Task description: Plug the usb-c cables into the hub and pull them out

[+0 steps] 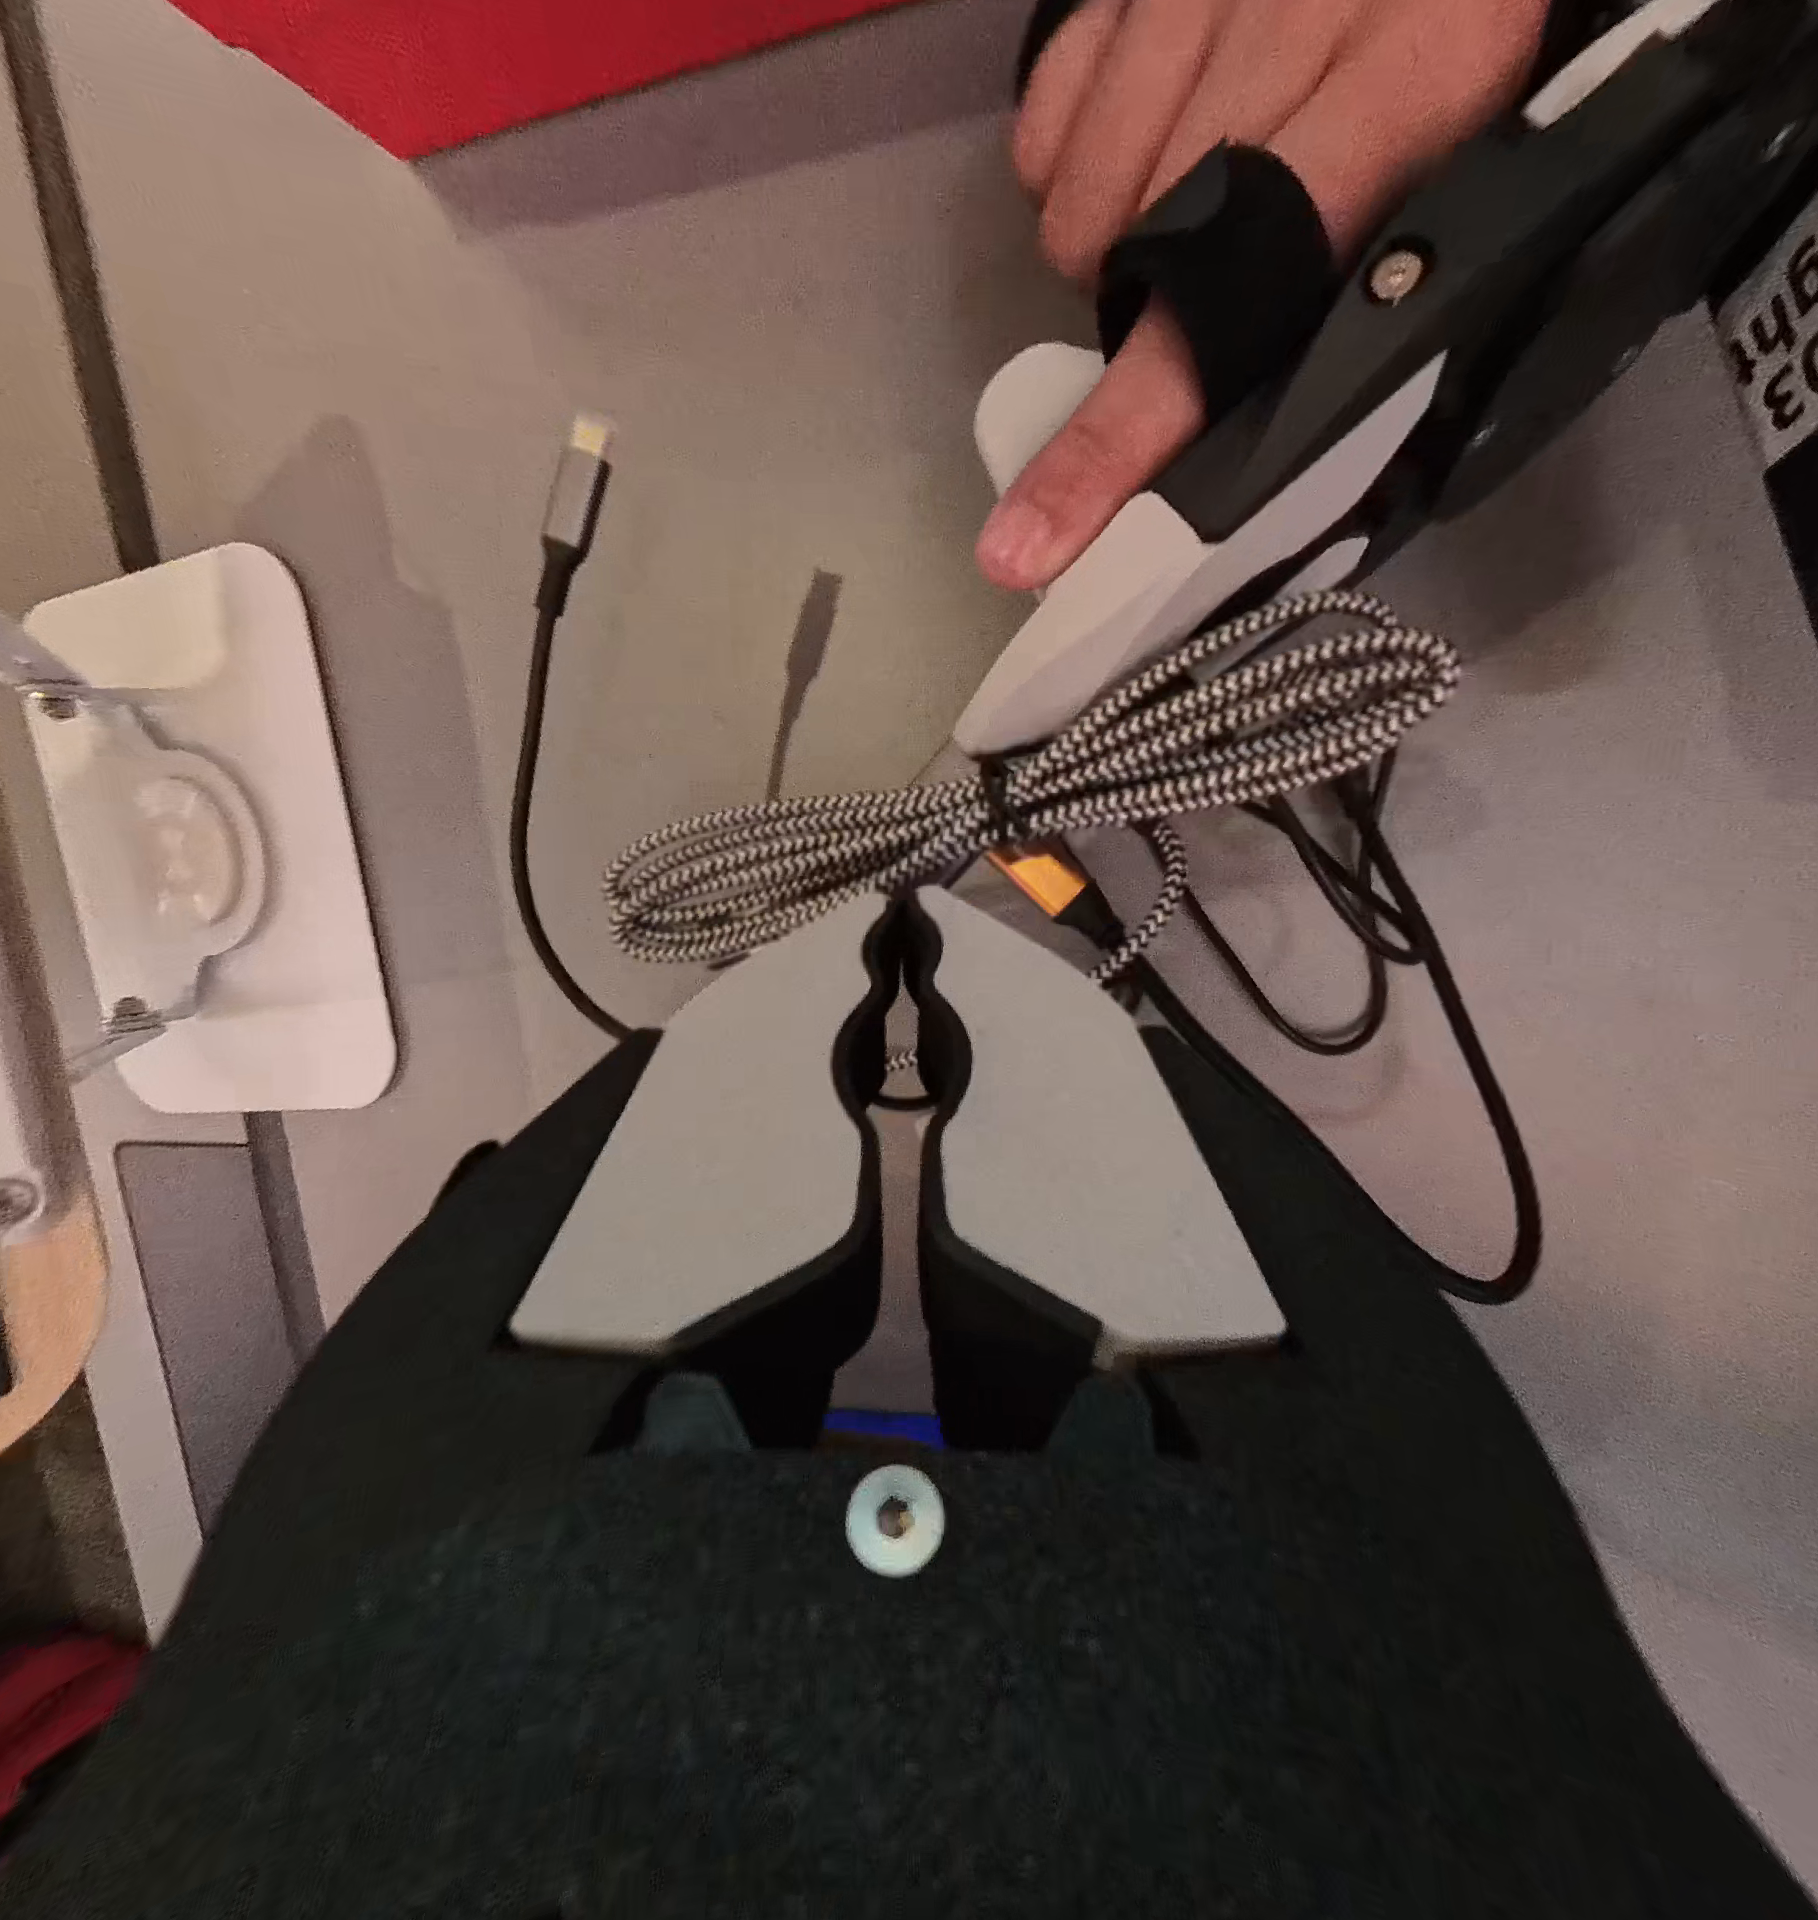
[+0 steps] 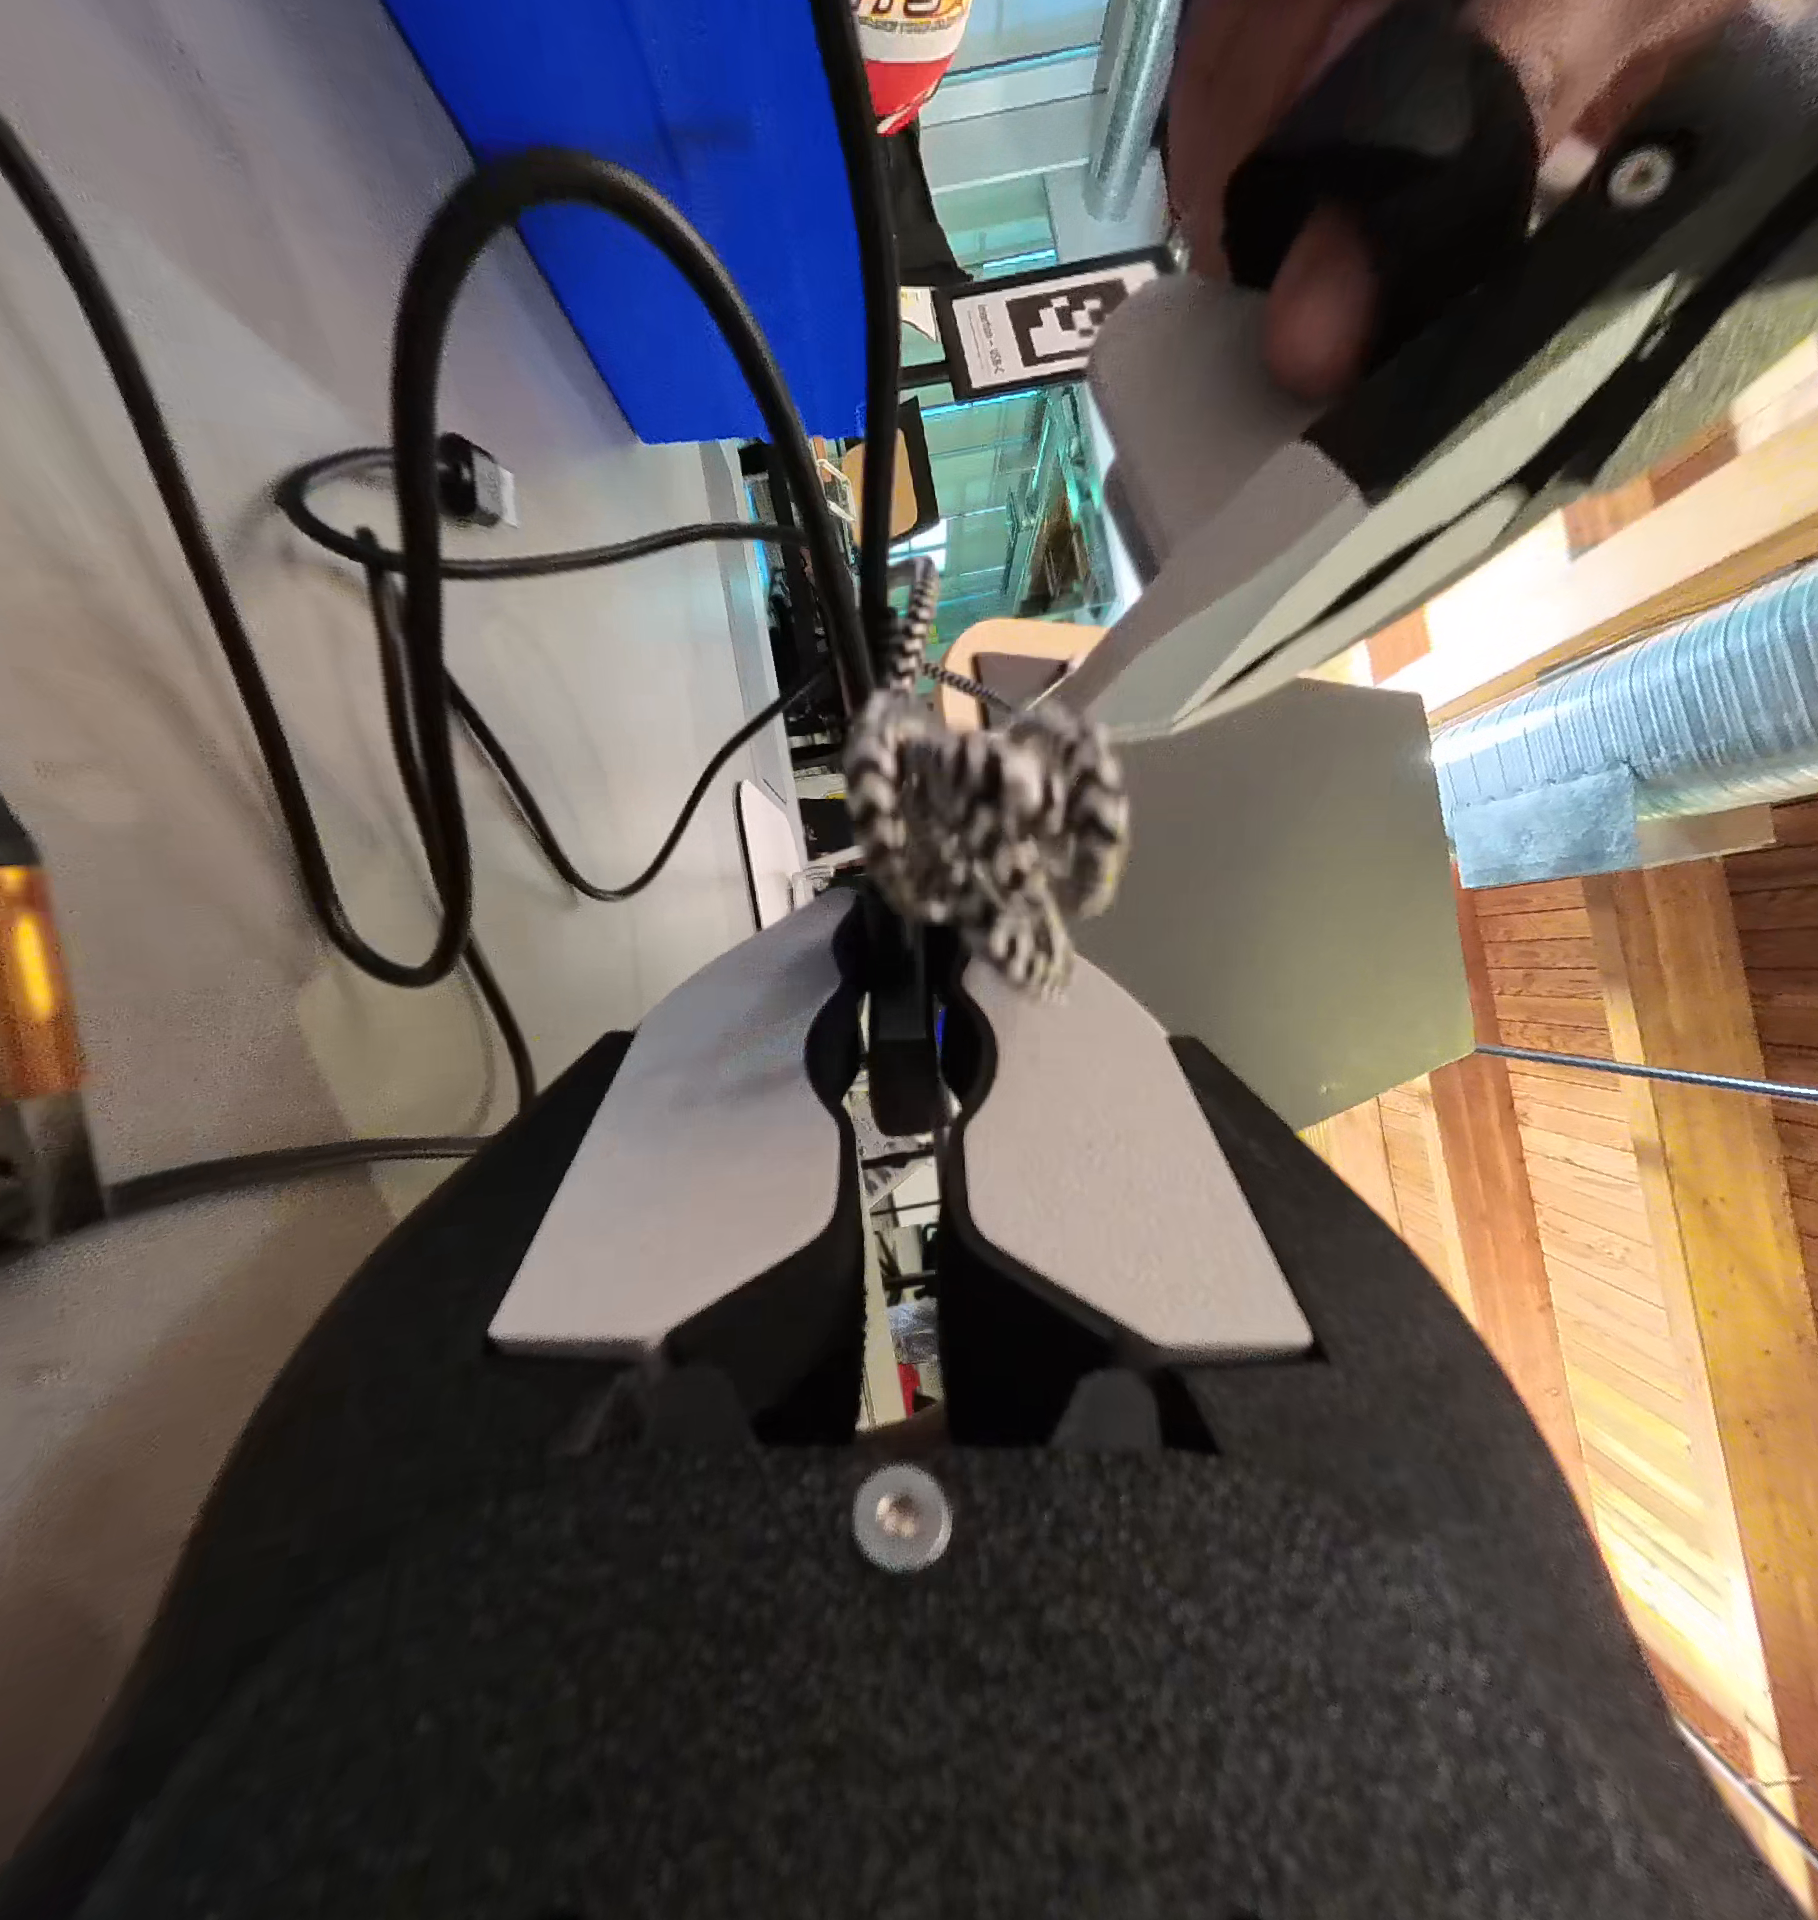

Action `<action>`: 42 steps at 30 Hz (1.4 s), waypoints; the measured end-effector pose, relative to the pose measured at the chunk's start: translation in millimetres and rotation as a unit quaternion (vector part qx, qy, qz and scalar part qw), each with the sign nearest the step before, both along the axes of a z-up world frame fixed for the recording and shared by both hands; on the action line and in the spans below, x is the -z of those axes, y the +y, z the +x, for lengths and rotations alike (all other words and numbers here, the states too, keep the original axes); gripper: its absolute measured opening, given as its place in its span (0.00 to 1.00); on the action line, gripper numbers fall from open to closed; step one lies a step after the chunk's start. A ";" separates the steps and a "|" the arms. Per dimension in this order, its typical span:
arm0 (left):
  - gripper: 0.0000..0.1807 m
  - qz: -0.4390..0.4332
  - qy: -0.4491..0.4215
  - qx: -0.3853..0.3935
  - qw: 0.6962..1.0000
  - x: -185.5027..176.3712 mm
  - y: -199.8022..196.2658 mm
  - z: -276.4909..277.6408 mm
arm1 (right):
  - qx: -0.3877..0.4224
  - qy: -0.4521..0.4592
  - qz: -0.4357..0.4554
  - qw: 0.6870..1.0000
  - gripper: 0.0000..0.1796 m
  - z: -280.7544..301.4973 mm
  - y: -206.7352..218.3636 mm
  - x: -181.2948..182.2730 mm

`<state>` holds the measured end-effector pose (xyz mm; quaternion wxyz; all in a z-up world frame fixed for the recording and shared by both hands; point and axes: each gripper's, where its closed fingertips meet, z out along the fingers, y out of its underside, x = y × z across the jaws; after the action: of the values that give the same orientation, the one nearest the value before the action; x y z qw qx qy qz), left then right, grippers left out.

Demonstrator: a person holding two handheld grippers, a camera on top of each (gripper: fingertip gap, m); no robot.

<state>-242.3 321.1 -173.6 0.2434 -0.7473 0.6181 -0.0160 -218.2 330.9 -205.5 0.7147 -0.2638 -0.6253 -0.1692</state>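
Braided black-and-white cable bundle [image 1: 1030, 800] is seen at frame centre, pinched by the left gripper [image 1: 902, 925] (tips pressed together); a black connector [image 2: 900, 1039] is clamped in the right gripper [image 2: 900, 966].

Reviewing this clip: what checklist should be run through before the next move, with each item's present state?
1. Left gripper closed: ok; a braided strand shows in the hollow between its fingers.
2. Right gripper holding something: ok, its jaws are closed on a black piece; what that piece is, cannot tell.
3. Braided cable bundle uncoiled for plugging: not ok, it is tied in a coil.
4. Orange plug free to grasp: cannot tell, partly under the bundle.
5. Hub located: cannot tell, none identifiable in either view.
6. Grey plug of the black cable lying loose on the table: ok.
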 end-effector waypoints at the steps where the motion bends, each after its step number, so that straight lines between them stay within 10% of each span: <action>1: 0.00 0.019 -0.019 -0.011 1.000 -7.3 1.8 -1.3 | 0.002 0.003 -0.004 1.000 0.05 0.6 1.1 -0.6; 7: 0.00 0.098 -0.091 -0.038 0.990 -38.4 0.2 -6.7 | -0.009 0.002 0.001 1.000 0.05 -1.2 -4.4 -0.8; 13: 0.30 -0.007 -0.035 0.007 0.999 -2.7 -15.1 13.6 | -0.030 0.003 0.006 1.000 0.05 -5.4 -16.8 -1.2; 20: 0.05 -0.002 0.087 0.034 0.996 23.8 -6.3 -12.3 | -0.027 -0.013 0.006 1.000 0.06 -6.8 -16.0 6.5; 28: 0.01 0.146 -0.060 -0.204 0.966 -47.3 3.9 -60.2 | 0.021 0.016 -0.045 0.999 0.05 4.0 6.6 0.2; 32: 0.01 0.135 -0.049 -0.382 0.913 -21.3 -13.4 -101.1 | 0.029 0.035 -0.046 0.998 0.05 5.0 8.4 -8.0; 42: 0.03 -0.091 -0.132 -0.447 0.880 62.4 -70.8 -65.0 | 0.031 0.043 -0.040 0.998 0.06 7.9 10.2 -11.6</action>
<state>-307.4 250.3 -236.0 0.2347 -0.9539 0.1768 -0.0605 -210.4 341.1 -193.9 0.7245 -0.3183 -0.5914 -0.1550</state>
